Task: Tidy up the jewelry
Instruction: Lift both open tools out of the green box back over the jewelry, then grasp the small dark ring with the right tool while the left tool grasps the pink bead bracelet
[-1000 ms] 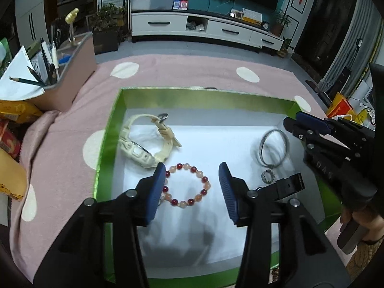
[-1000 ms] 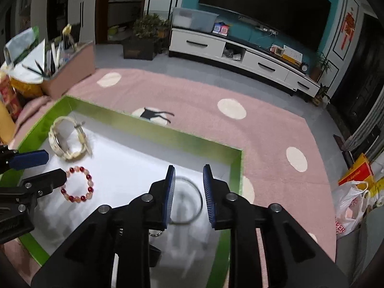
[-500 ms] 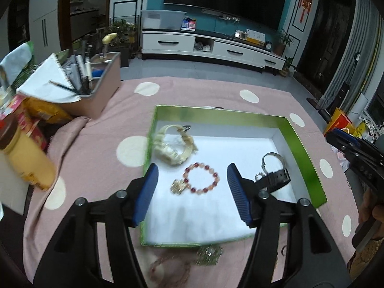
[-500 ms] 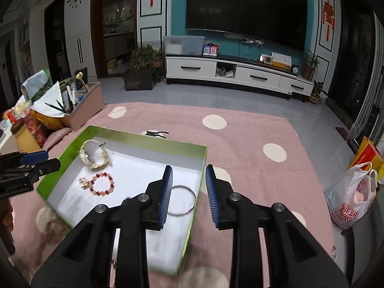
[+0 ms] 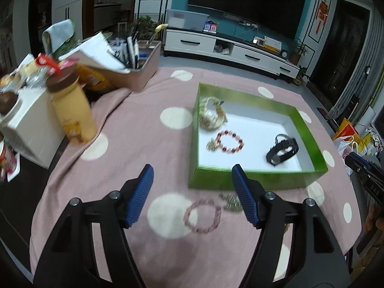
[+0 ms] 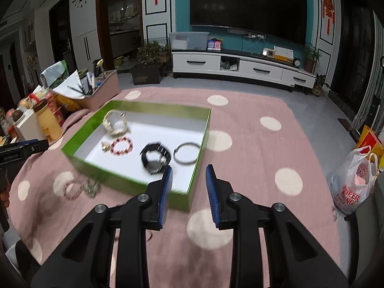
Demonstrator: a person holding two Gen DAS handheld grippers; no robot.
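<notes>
Fingers [image 5: 141,192] of my left gripper [image 5: 192,192], jaws just opening, and right gripper [image 6: 188,193] gape empty, lined up for the pink bracelet [image 5: 202,216] lying outside the box [image 5: 242,180].

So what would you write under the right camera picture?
Open tongs above a pink cloth, near a green box of jewelry.

Jewelry [image 6: 122,146] in green box [image 6: 134,184]

Blk hand-held gripper [image 5: 192,187] (blue ribbed pads, silver screws).
</notes>
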